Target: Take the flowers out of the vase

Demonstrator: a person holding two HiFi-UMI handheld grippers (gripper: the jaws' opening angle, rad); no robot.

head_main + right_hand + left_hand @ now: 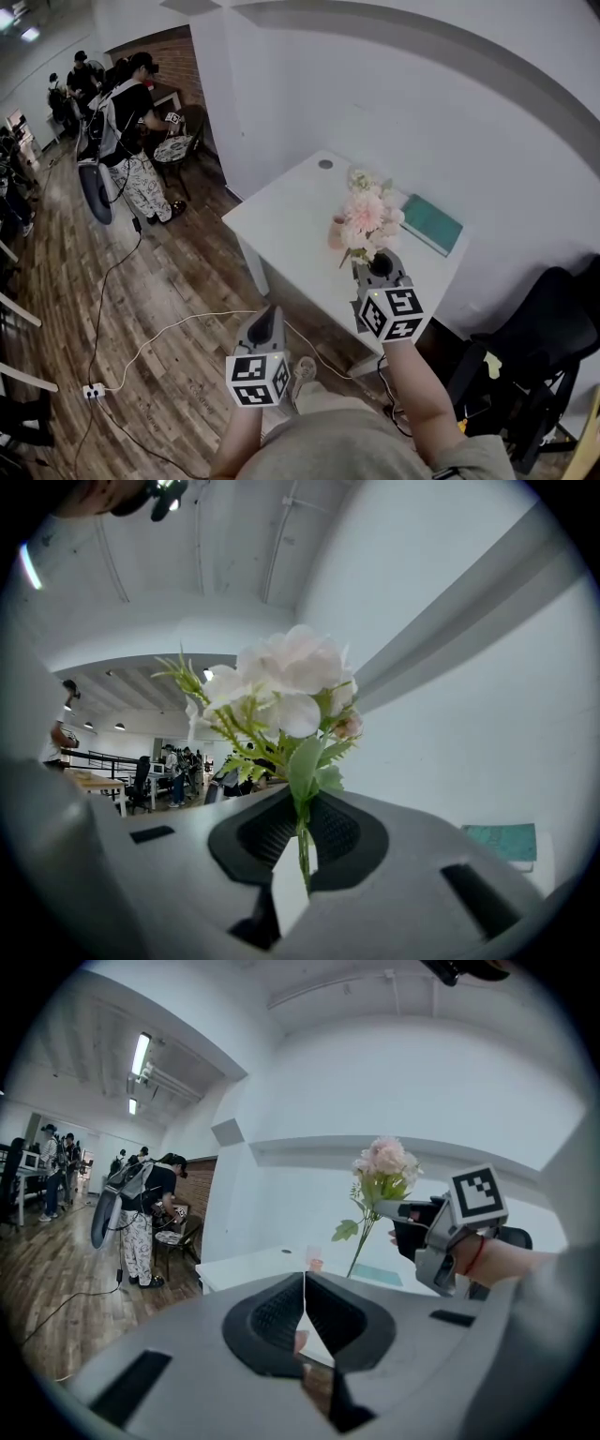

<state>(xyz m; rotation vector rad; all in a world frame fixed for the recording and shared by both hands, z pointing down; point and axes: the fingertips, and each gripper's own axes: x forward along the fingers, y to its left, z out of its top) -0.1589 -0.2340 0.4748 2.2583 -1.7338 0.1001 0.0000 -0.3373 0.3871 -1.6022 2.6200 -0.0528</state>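
A bunch of pink and white flowers (367, 217) stands over the white table (281, 220), its green stem (302, 841) pinched between the jaws of my right gripper (377, 261), which is shut on it. In the left gripper view the flowers (384, 1162) rise above the right gripper (401, 1211), and the stem hangs down apart from the small pink vase (314, 1261). The vase (336, 233) sits on the table just left of the blooms. My left gripper (269, 317) hangs off the table's near edge, shut and empty (304, 1281).
A teal book (431, 225) lies at the table's far right by the white wall. A black office chair (539, 361) stands to the right. Cables (169, 337) and a power strip (92, 391) cross the wood floor. People (131, 122) stand at the back left.
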